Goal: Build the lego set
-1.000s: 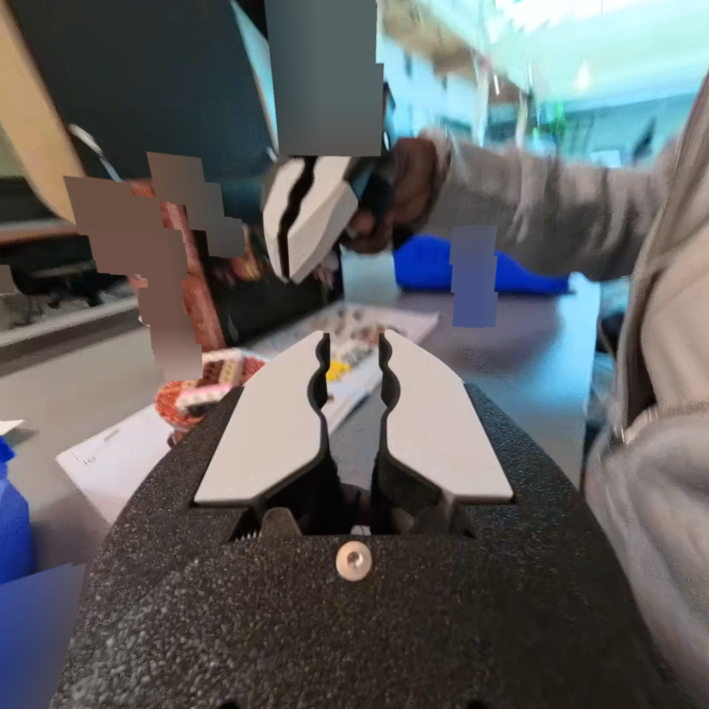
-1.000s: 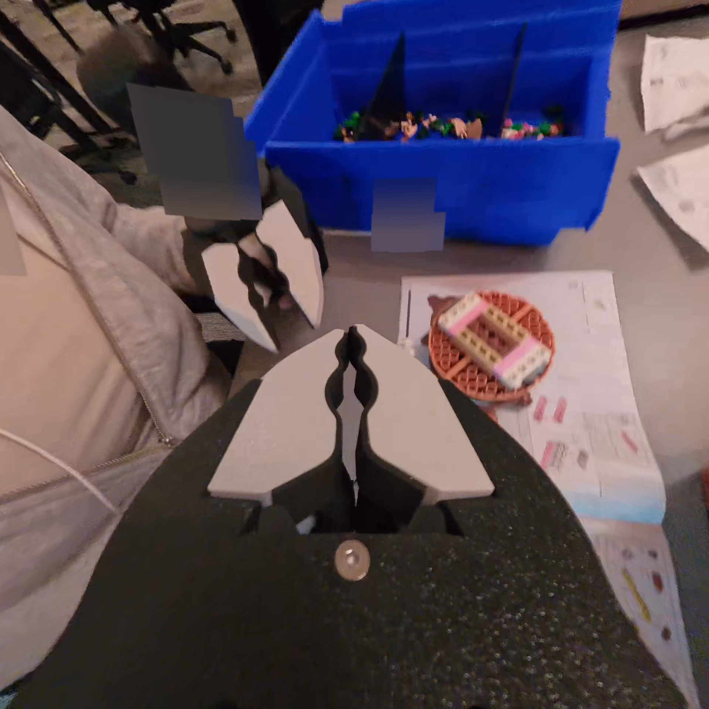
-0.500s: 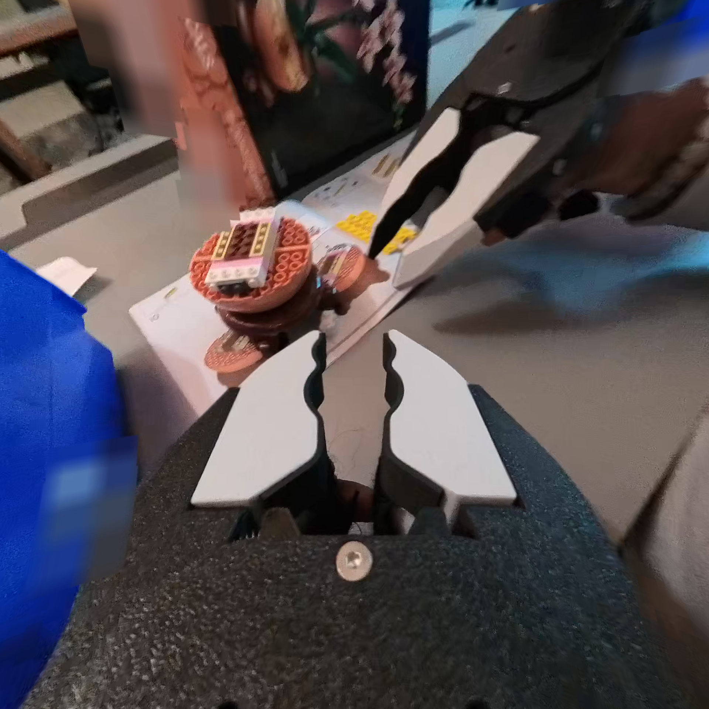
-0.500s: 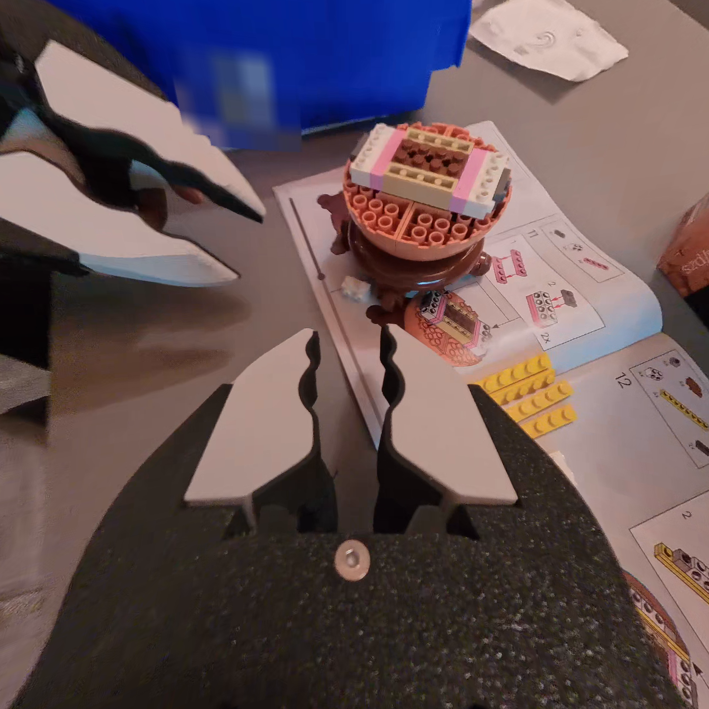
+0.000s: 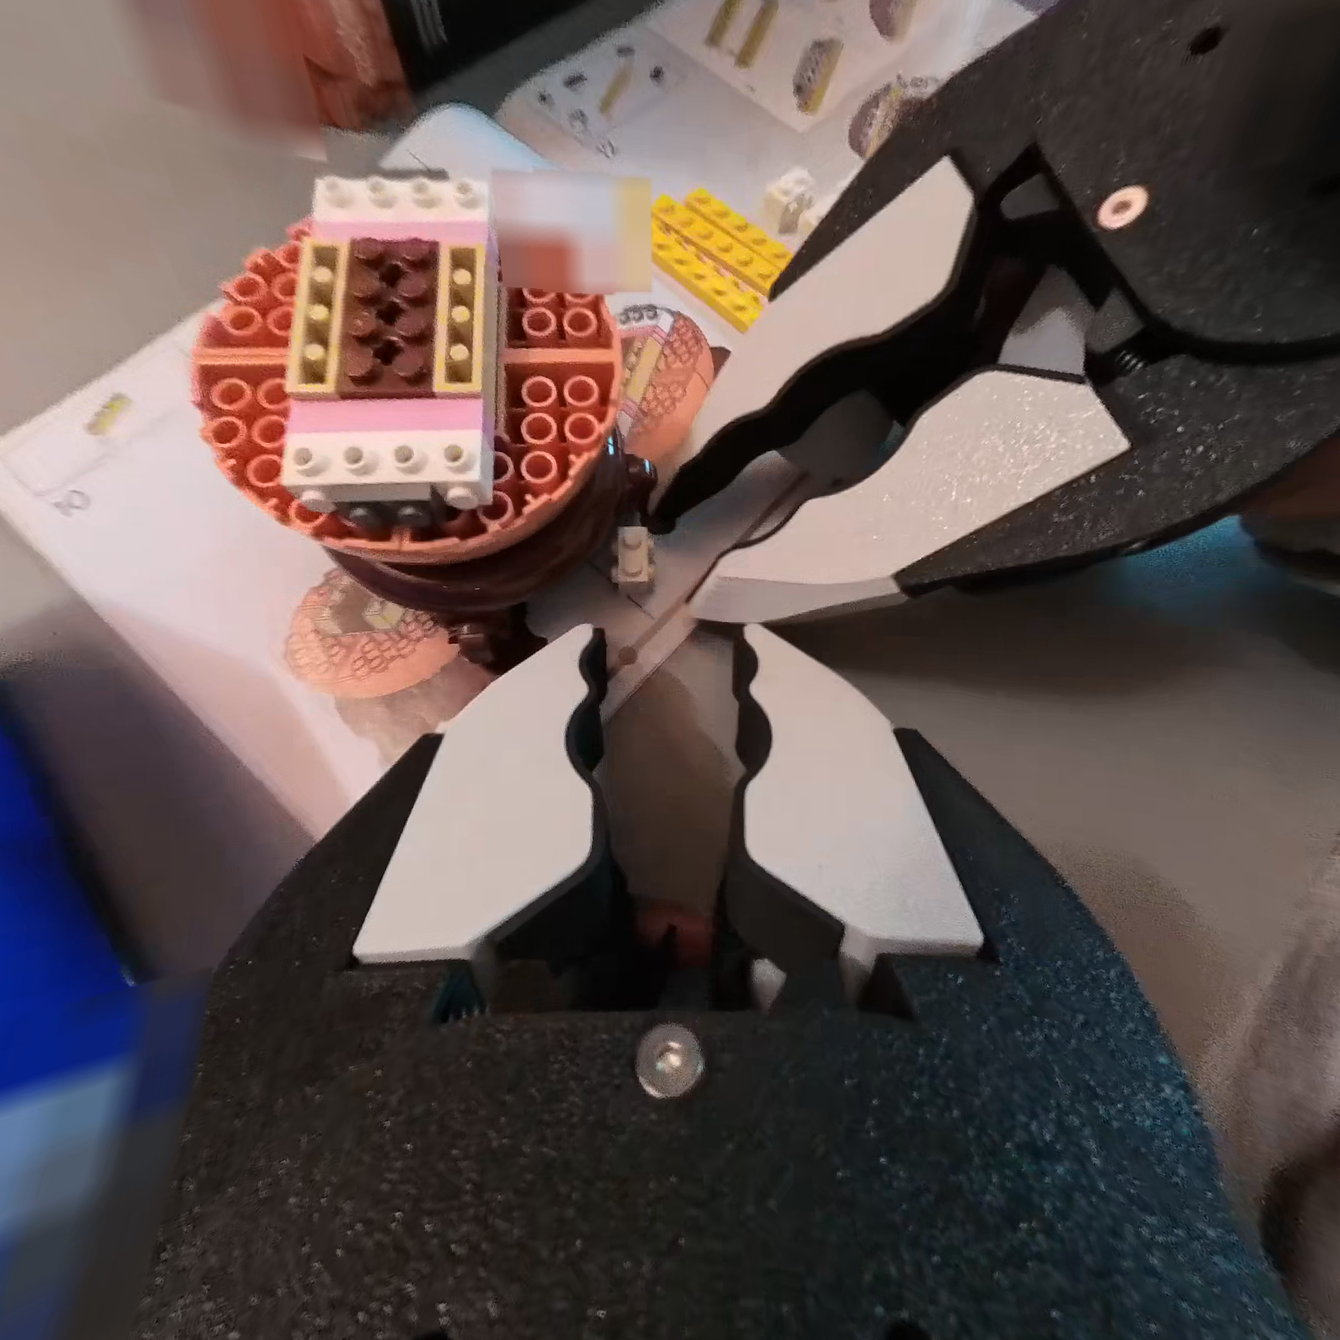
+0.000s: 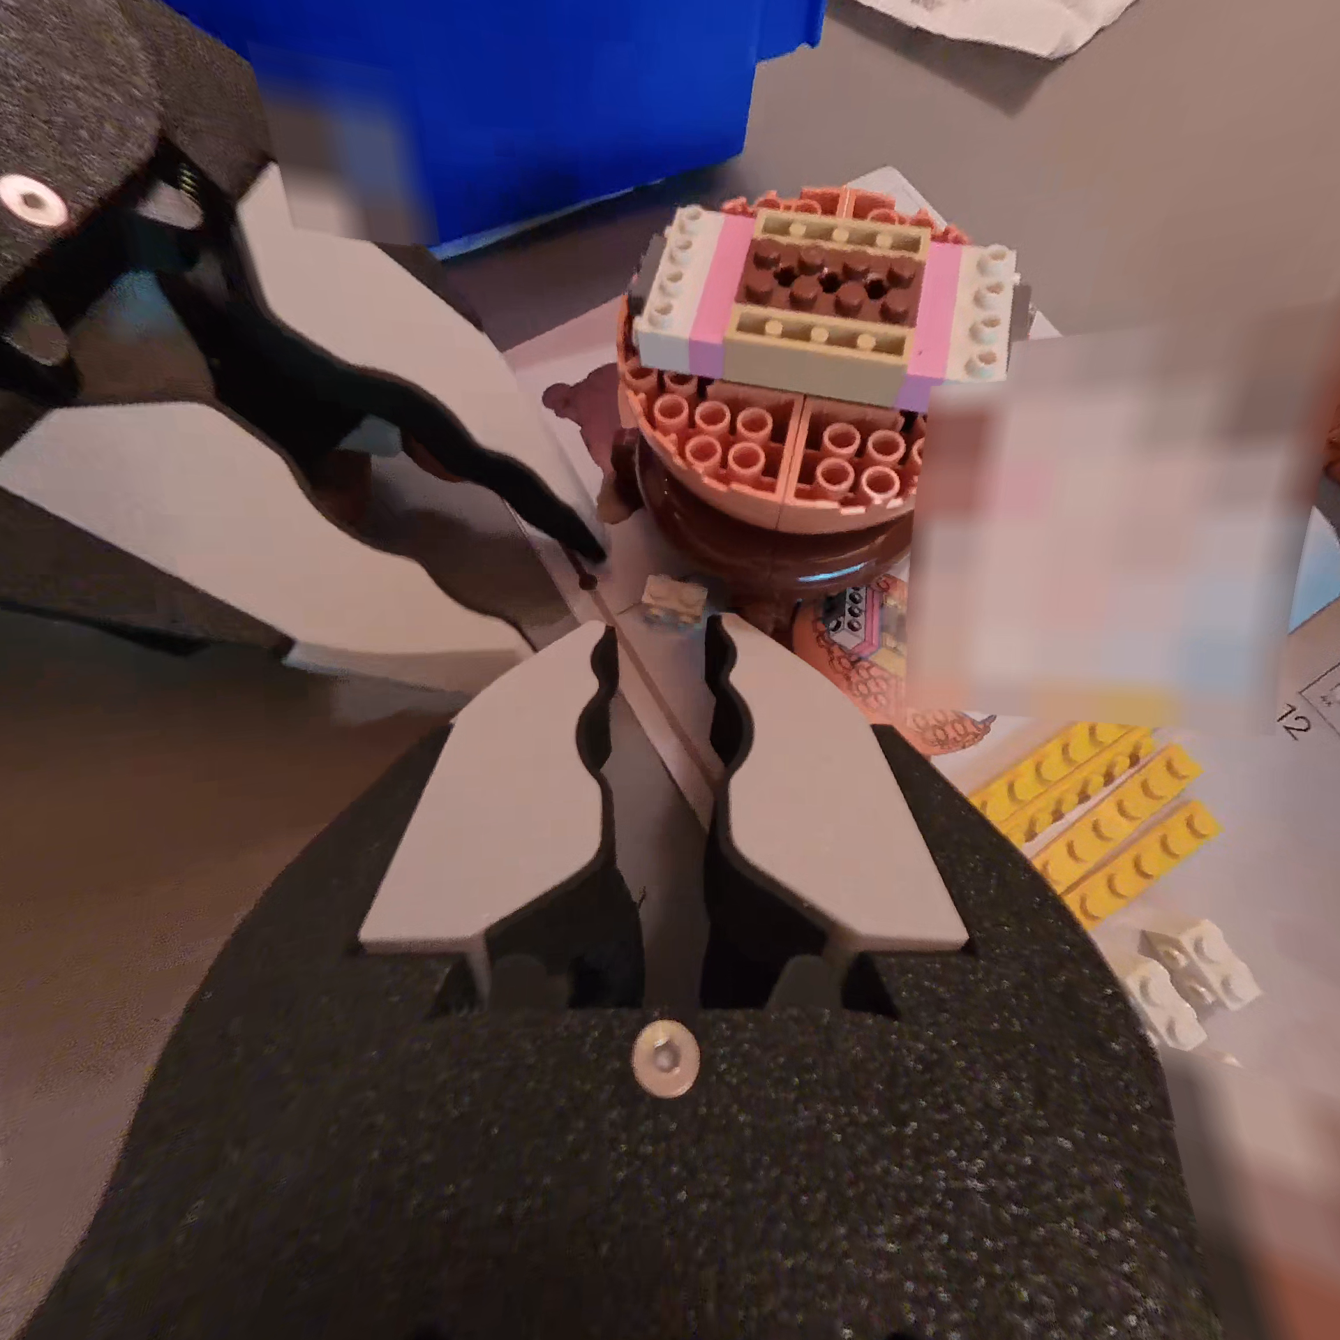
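The lego model (image 5: pixel 391 348) is a round salmon plate on a dark brown base, topped by a white, pink, tan and brown block. It stands on the open instruction booklet (image 5: pixel 181 551) and also shows in the right wrist view (image 6: pixel 797 406). A small white piece (image 5: pixel 634 562) lies on the booklet at the model's foot (image 6: pixel 674 602). My left gripper (image 5: pixel 667 645) is open and empty, just short of it. My right gripper (image 6: pixel 660 638) is open and empty, its tips right behind the piece. Each gripper shows in the other's view (image 5: pixel 681 569) (image 6: pixel 565 605), tips nearly meeting.
Several yellow bricks (image 6: pixel 1102 819) lie side by side on the booklet, with small pale grey pieces (image 6: pixel 1189 972) nearer. A blue bin (image 6: pixel 507 94) stands behind the model. A crumpled paper (image 6: pixel 1015 22) lies on the grey table. The set's box (image 5: pixel 348 58) stands at the back. Both grippers' tips are close together, under 4 cm apart.
Both grippers have come down from mid-air and closed in on the model's foot from opposite sides. The right gripper has gone from shut to open.
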Tool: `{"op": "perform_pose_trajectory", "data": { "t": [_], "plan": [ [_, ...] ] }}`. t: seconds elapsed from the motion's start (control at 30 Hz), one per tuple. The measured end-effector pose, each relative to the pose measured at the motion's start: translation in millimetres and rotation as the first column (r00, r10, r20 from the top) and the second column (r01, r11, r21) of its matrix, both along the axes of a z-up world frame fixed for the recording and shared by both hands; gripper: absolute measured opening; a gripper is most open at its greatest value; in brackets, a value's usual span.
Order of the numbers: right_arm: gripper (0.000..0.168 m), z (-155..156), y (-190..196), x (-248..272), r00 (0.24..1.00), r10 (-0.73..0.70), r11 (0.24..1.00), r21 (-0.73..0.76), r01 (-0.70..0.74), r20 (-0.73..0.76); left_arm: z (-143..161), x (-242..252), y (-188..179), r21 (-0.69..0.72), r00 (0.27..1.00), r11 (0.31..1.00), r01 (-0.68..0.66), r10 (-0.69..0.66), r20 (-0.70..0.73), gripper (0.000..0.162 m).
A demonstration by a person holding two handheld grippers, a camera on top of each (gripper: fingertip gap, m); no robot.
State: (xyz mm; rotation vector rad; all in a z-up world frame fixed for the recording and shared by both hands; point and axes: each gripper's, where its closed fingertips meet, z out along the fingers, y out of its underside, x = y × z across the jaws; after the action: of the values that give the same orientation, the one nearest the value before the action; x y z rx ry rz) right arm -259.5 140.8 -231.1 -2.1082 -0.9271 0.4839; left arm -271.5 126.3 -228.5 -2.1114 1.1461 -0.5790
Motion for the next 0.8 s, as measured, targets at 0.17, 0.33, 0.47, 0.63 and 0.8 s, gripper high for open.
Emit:
{"op": "perform_pose_trajectory", "data": {
  "t": [0.17, 0.33, 0.47, 0.63, 0.8],
  "plan": [
    [0.024, -2.7, 3.7, -3.0, 0.996, -0.032, 0.999, 0.022, 0.03, 0.085, 6.9, 0.0, -10.4, -0.075, 0.997, 0.997, 0.027, -0.022, 0.069, 0.035],
    [0.025, -3.1, 8.1, -5.7, 0.991, -0.06, 0.998, 0.039, 0.056, 0.117, 13.1, -7.3, -21.9, -0.002, 0.999, 1.0, 0.03, -0.03, 0.042, 0.034],
    [0.016, -3.4, 5.7, -5.5, 0.992, -0.046, 0.999, 0.018, 0.044, 0.117, 14.7, -6.3, -27.7, 0.017, 0.997, 0.999, 0.051, -0.052, 0.059, 0.034],
    [0.016, 29.5, -26.2, 20.5, 0.994, 0.112, 0.992, 0.064, -0.112, 0.016, 24.4, -4.4, -28.1, 0.09, 0.992, 0.993, 0.072, -0.081, 0.097, 0.033],
    [0.016, 53.2, -36.4, 114.3, 0.954, 0.236, 0.96, 0.108, -0.258, 0.182, 31.7, 8.4, -30.9, 0.157, 0.976, 0.983, 0.101, -0.128, 0.174, 0.032]
  ]
}}
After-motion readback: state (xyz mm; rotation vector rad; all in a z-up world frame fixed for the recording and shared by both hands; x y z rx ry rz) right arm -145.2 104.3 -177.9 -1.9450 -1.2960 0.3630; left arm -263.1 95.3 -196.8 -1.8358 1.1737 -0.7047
